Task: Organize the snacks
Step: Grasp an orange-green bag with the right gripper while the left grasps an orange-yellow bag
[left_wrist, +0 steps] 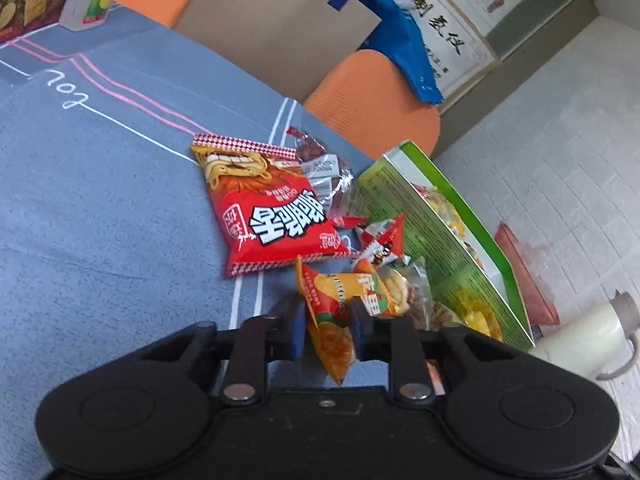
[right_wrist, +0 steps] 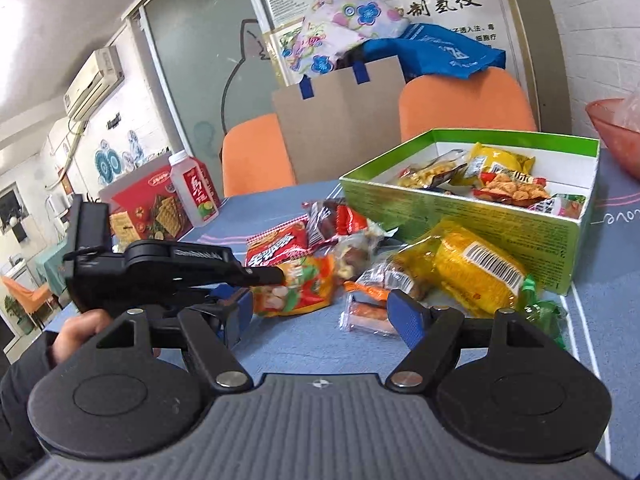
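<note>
The left gripper (left_wrist: 326, 330) was clamped on an orange snack packet (left_wrist: 332, 320), its 2 pads pinching the packet's middle. To finish this step well, the grip should probably stay firm while the packet lifts clear of the loose pile ahead and travels right, over the wall of the green box (right_wrist: 472, 204). The right gripper (right_wrist: 320, 316) hovered wide apart, holding nothing, above a sausage packet (right_wrist: 366, 316), angled toward the box beyond.
</note>
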